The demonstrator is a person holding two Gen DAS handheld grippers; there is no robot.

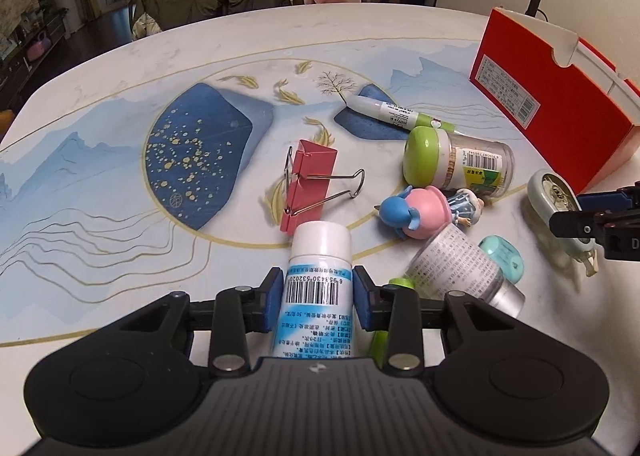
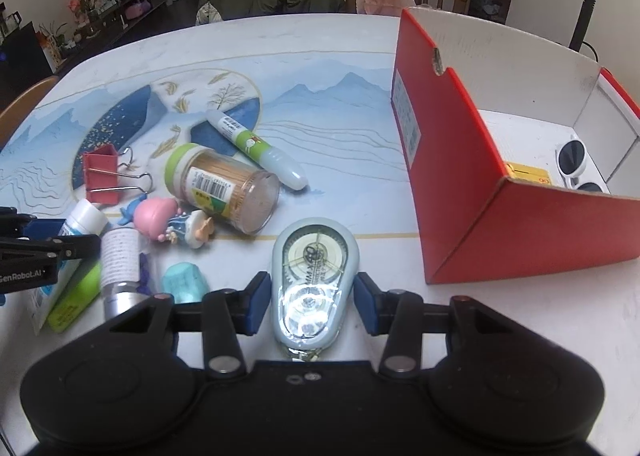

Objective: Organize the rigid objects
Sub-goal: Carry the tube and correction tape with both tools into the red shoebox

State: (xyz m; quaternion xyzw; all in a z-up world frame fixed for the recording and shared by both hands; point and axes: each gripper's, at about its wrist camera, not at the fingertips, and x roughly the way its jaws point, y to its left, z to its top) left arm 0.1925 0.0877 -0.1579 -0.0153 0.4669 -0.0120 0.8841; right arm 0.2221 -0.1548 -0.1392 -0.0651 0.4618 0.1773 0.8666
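My left gripper (image 1: 319, 298) has its blue pads against both sides of a white and blue tube (image 1: 316, 276) with a white cap, lying on the table. My right gripper (image 2: 310, 300) straddles a pale blue correction tape dispenser (image 2: 314, 276) with small gaps between the pads and its sides. The red box (image 2: 520, 224) stands open to the right; white sunglasses (image 2: 574, 164) and a yellow item (image 2: 528, 175) lie inside. The dispenser also shows in the left wrist view (image 1: 556, 196).
On the table lie a red binder clip (image 1: 308, 184), a toothpick jar with green lid (image 1: 456, 162), a glue stick (image 1: 396, 116), a pink and blue figurine (image 1: 424, 214), a clear labelled bottle (image 1: 460, 260), a teal piece (image 1: 504, 256) and a green tube (image 2: 76, 298). A lamp stands behind the box.
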